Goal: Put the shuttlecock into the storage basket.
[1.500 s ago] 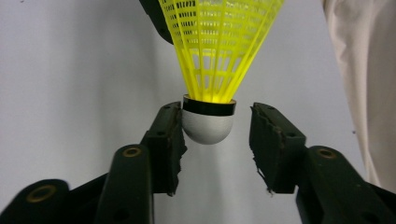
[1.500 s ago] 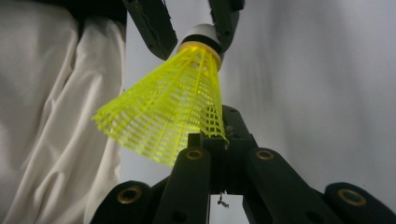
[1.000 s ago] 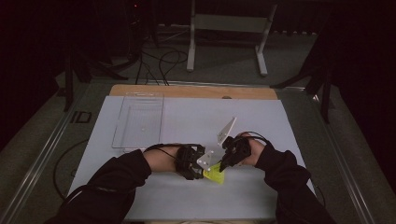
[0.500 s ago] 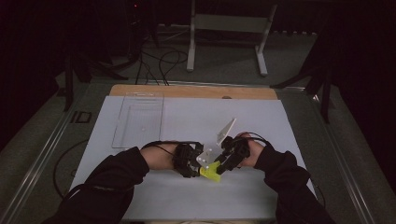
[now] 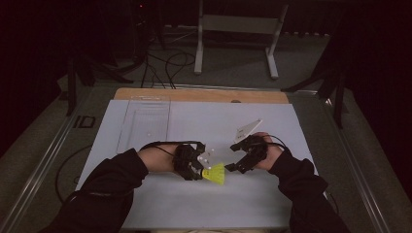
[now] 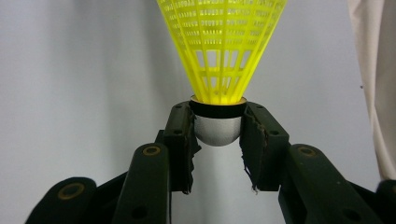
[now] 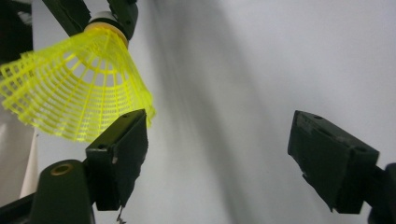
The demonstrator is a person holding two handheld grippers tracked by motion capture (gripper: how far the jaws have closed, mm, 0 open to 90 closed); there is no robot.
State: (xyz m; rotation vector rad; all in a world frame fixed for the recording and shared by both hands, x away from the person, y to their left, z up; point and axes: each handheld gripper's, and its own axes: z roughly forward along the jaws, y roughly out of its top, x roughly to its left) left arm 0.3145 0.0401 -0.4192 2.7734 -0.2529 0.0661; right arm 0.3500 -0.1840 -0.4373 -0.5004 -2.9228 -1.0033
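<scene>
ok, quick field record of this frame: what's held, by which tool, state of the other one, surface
object: yellow shuttlecock
held by: left tool, jaws clamped on its white cork base, skirt pointing away
right tool: open, empty, beside the skirt
surface: white table
other: clear tray at far left, untouched

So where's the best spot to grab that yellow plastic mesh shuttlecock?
By its rounded white nose, coming from behind the nose end. The yellow plastic mesh shuttlecock has a firm, narrow cap that fits between two jaws; the flared skirt would probably flex. The left gripper grips it that way.
</scene>
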